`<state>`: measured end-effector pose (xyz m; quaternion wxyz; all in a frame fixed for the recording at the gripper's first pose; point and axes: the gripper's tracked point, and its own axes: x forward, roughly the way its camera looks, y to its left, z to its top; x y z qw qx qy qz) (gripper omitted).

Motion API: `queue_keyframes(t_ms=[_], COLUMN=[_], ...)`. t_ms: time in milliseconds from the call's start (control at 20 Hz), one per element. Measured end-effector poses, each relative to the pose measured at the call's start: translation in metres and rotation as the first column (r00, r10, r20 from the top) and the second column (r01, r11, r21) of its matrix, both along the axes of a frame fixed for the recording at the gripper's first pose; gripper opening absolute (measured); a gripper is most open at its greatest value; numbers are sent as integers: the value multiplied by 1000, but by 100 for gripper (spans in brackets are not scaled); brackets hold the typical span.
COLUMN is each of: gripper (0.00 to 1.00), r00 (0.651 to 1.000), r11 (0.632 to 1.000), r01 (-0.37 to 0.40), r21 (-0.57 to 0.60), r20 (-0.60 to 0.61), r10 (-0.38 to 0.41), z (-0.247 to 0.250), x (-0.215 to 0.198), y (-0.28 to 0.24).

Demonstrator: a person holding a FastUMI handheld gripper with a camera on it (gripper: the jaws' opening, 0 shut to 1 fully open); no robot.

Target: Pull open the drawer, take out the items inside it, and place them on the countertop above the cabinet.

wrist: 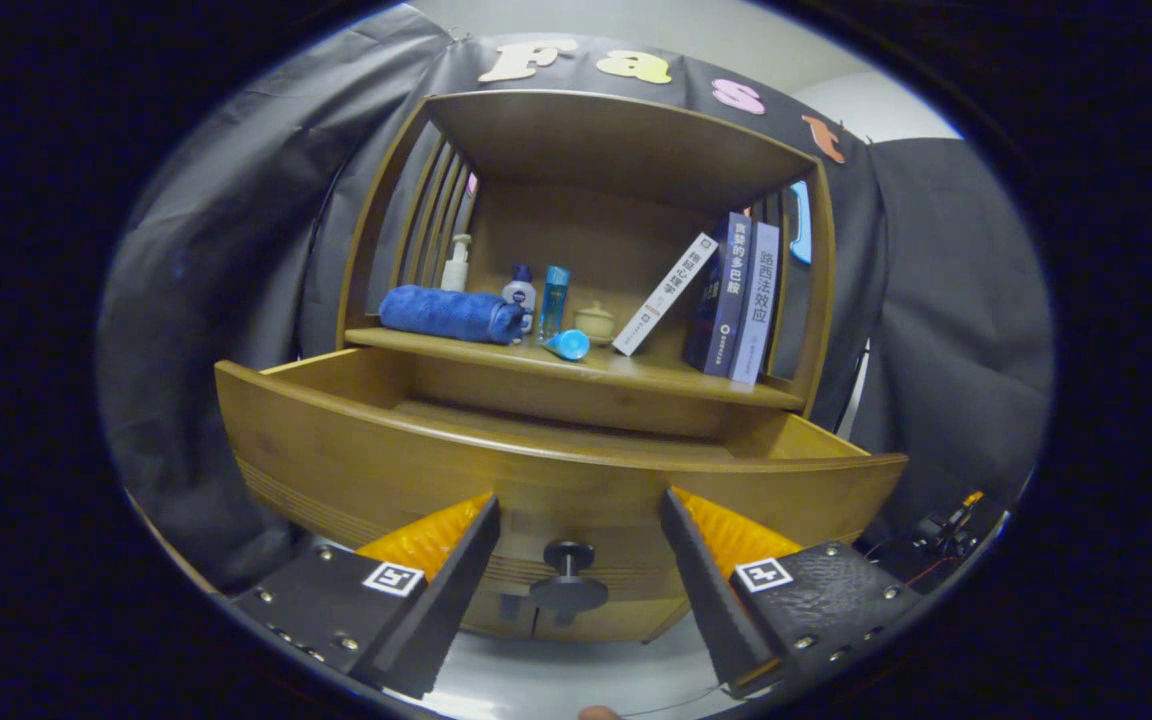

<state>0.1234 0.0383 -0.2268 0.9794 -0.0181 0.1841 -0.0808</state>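
Note:
A wooden cabinet's drawer (pixel 356 450) stands pulled out toward me, its front panel just ahead of my fingers. Its round dark knob (pixel 568 575) sits between my two fingers, free of both. My gripper (pixel 581 505) is open, holding nothing. The drawer's inside is mostly hidden behind its front panel, so I cannot tell what lies in it. Above the drawer runs the countertop shelf (pixel 636 375) of the cabinet.
On the countertop lie a rolled blue towel (pixel 451 313), a pump bottle (pixel 456 265), two small bottles (pixel 536 295), a blue cap (pixel 569 344), a small jar (pixel 594 322) and several books (pixel 736 300) leaning at the right. Cables (pixel 946 530) lie low to the right.

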Motion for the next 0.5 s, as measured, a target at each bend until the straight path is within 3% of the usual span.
queue_keyframes(t_ms=[500], gripper=[96], r00=[999], r11=[1000], r01=[29], r21=[-9], r20=[-38], r10=[-29], z=[-22], x=[68], y=[0])
